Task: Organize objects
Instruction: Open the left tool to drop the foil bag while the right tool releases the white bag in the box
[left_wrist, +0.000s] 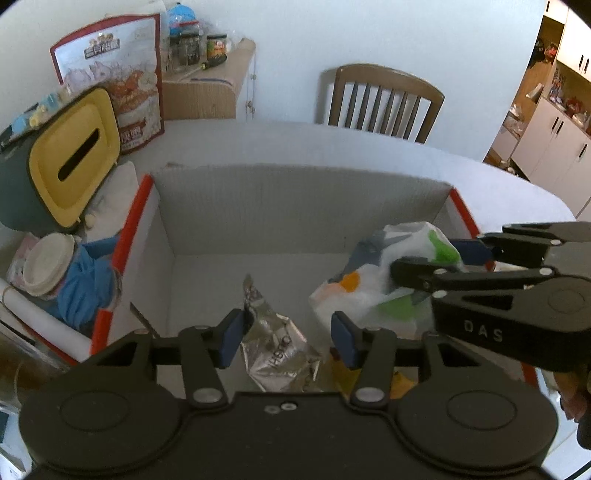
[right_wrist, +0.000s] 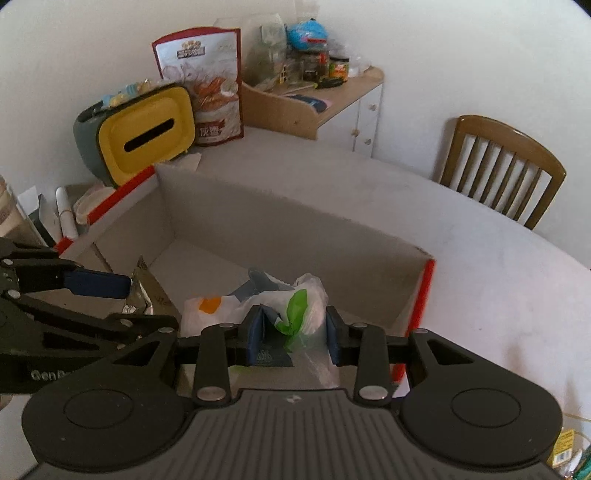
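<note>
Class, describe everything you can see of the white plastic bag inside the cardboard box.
The white plastic bag is thin, crinkled film printed with orange, green and dark blue-grey patches. It sits bunched and slumped on the floor of the cardboard box, towards its right side, beside a silver foil packet. The right gripper has the bag's top between its fingers; whether it is clamped is unclear.

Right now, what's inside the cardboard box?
Inside the cardboard box: a silver foil packet and a white plastic bag, plus something yellow mostly hidden behind the left hand-held gripper.
</note>
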